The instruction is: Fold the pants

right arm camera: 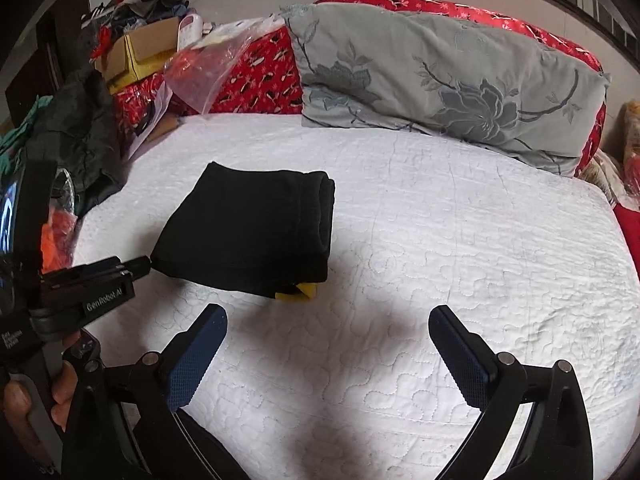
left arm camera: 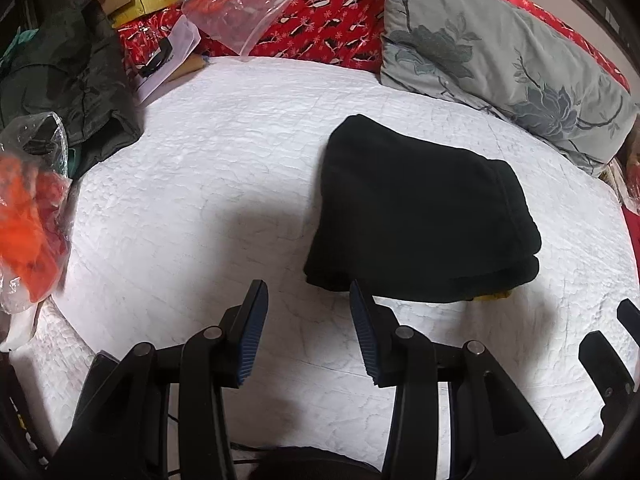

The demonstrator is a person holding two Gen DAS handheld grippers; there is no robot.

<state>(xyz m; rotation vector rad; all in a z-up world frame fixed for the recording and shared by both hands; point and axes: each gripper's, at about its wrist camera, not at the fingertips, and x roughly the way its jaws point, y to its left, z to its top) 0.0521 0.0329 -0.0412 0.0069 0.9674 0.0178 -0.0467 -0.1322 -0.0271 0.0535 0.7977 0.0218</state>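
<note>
Folded black pants [left arm camera: 420,212] lie on the white quilt [left arm camera: 200,200]; left gripper [left arm camera: 308,300] and right gripper [right arm camera: 328,324] nearby, jaws apart, empty

A white quilted bed [right arm camera: 440,280] carries folded black pants [right arm camera: 248,228], a grey floral pillow [right arm camera: 448,80], and a plastic bag [left arm camera: 32,208].

A white quilted bedcover [right arm camera: 440,240] spans the bed, with a grey floral pillow [right arm camera: 448,84] against red patterned bedding [left arm camera: 320,32], beside a clear plastic bag [left arm camera: 240,8] and a cardboard box [right arm camera: 140,56].
</note>
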